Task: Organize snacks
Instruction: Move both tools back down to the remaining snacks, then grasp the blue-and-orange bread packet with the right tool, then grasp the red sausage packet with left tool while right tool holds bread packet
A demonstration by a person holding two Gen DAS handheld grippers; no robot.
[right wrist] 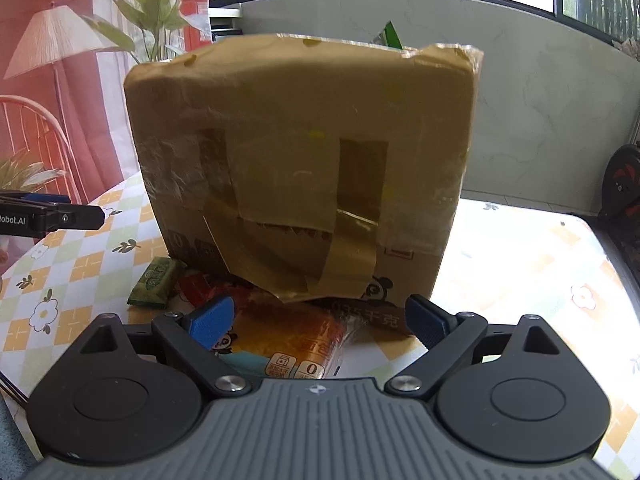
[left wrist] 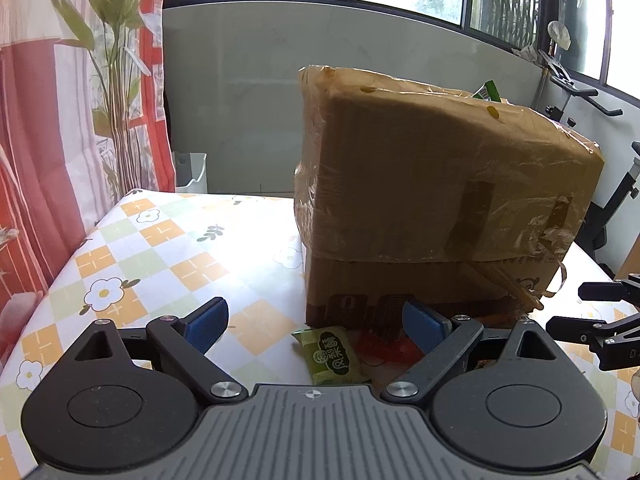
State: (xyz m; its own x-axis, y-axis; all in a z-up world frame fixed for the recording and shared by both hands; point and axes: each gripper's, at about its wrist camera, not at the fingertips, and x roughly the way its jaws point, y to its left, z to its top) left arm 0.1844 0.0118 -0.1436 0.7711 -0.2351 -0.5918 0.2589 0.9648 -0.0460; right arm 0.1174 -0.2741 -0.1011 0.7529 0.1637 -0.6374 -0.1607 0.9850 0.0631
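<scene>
A taped cardboard box [left wrist: 440, 196] stands on the table, with a green packet [left wrist: 487, 91] poking out of its top; the box also fills the right wrist view [right wrist: 304, 160]. A small green snack packet [left wrist: 332, 354] lies on the table in front of the box, between the fingers of my open left gripper [left wrist: 316, 322]. A red-orange snack bag [left wrist: 384, 346] lies beside it. In the right wrist view my open right gripper [right wrist: 320, 320] hovers over the orange snack bag [right wrist: 288, 340], with the green packet [right wrist: 154, 282] to its left.
The table [left wrist: 160, 248] has a checked flower cloth. Red curtains and a plant [left wrist: 116, 80] stand at the left, an exercise machine [left wrist: 600, 184] at the right. The right gripper shows at the right edge [left wrist: 600, 320]; the left gripper shows at the left edge [right wrist: 52, 216].
</scene>
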